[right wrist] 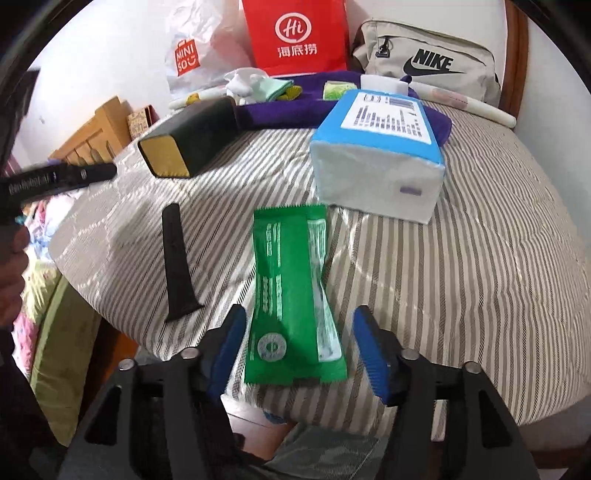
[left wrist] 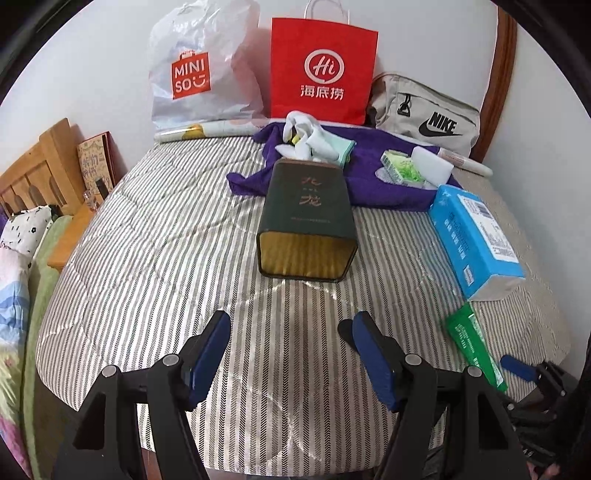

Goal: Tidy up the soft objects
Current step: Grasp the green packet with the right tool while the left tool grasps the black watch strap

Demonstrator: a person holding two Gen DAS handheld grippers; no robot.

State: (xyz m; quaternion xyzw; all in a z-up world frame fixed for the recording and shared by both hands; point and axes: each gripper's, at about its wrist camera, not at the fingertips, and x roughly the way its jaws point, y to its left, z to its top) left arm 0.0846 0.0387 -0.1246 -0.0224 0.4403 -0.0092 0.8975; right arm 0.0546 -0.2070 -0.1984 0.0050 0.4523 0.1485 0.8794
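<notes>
The right gripper was tipped down, jaws spread around the green packet, not pinching. The left gripper was spread and empty, the green tin at 12 o'clock.

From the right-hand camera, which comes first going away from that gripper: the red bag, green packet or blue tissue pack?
1. Green packet, lying between the open right gripper's fingers.
2. Blue tissue pack, behind, slightly right.
3. Red bag, at the back wall.

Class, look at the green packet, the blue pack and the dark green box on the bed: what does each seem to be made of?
Green packet: glossy plastic film, probably; serrated sealed end, creases.
Blue pack: thin plastic wrap over soft white tissue, seemingly; printed label.
Dark green box: likely tin or stiff card; matte outside, gold-toned bottom.
</notes>
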